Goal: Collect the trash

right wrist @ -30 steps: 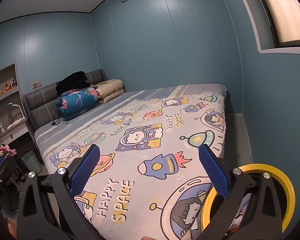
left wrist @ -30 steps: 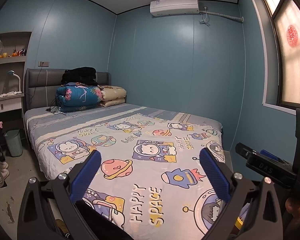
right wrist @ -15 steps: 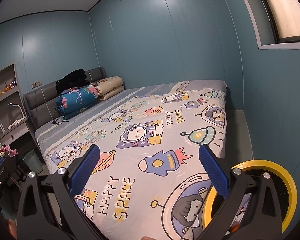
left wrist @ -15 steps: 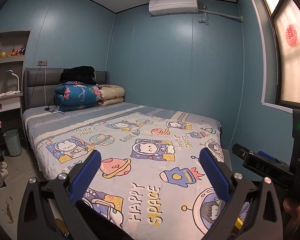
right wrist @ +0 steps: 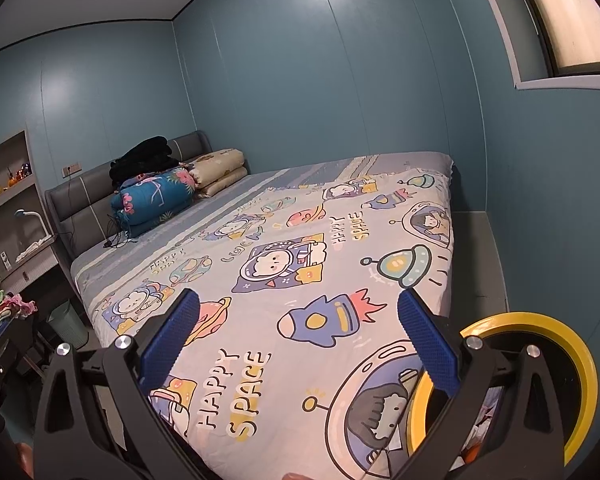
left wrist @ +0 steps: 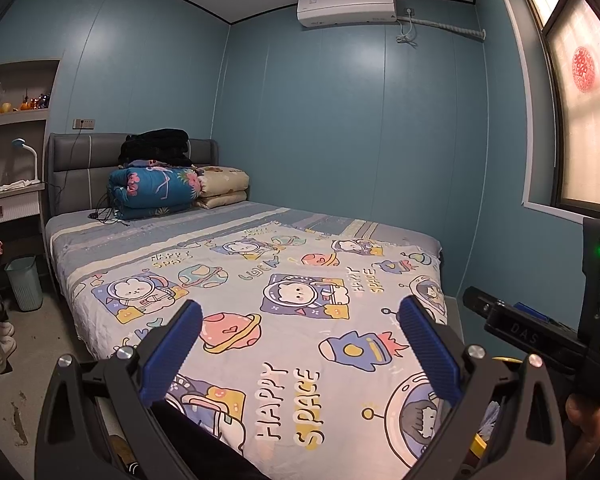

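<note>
Hovering: left gripper (left wrist: 300, 344), wide, empty, over bed (left wrist: 236, 280)
Right gripper (right wrist: 296, 340): wide, empty
Bin (right wrist: 580, 360): near right

"HAPPY SPACE" is printed several times on the bedsheet (left wrist: 284, 280), largest near the foot edge of the bed and smaller toward the headboard; "LUCK" also appears mid-sheet. The black device (left wrist: 532, 340) at the right edge of the left view reads "DAS". A red double-happiness sign (left wrist: 584, 69) sits on the window pane.
</note>
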### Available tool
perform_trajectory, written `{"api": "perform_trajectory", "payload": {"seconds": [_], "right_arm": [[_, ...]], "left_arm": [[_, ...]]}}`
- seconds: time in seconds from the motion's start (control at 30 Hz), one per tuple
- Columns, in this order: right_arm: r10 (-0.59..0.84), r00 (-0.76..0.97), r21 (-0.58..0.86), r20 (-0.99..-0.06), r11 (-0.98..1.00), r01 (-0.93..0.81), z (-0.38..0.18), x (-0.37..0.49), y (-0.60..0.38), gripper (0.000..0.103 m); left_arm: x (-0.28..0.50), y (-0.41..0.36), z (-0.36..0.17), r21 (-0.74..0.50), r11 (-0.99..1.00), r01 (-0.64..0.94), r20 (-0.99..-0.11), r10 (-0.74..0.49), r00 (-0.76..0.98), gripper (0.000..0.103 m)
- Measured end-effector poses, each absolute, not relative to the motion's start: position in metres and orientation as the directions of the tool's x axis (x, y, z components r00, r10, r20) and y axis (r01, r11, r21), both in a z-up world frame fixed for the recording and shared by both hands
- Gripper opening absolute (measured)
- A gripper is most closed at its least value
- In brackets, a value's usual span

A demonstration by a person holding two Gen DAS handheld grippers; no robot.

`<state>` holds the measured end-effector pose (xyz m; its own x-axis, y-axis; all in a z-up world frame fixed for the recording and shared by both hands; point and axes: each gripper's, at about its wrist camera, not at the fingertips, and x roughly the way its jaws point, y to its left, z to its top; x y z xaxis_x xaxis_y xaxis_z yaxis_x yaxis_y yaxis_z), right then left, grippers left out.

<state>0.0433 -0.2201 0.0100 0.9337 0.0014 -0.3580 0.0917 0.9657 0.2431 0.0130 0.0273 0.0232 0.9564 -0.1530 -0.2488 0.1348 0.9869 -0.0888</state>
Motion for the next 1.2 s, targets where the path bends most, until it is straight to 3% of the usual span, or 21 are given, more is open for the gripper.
{"api": "perform_trajectory", "payload": {"seconds": [1.2], "right_arm": [[0.012, 0.921, 0.259, -0.388, 0.961, 0.096, 0.0027, 0.0498, -0.2215, 0.095]], "left_arm": [[0.0175, 0.0294, 0.0211, -0.082, 0.986, 0.147, -0.262, -0.164, 0.951, 0.095]]}}
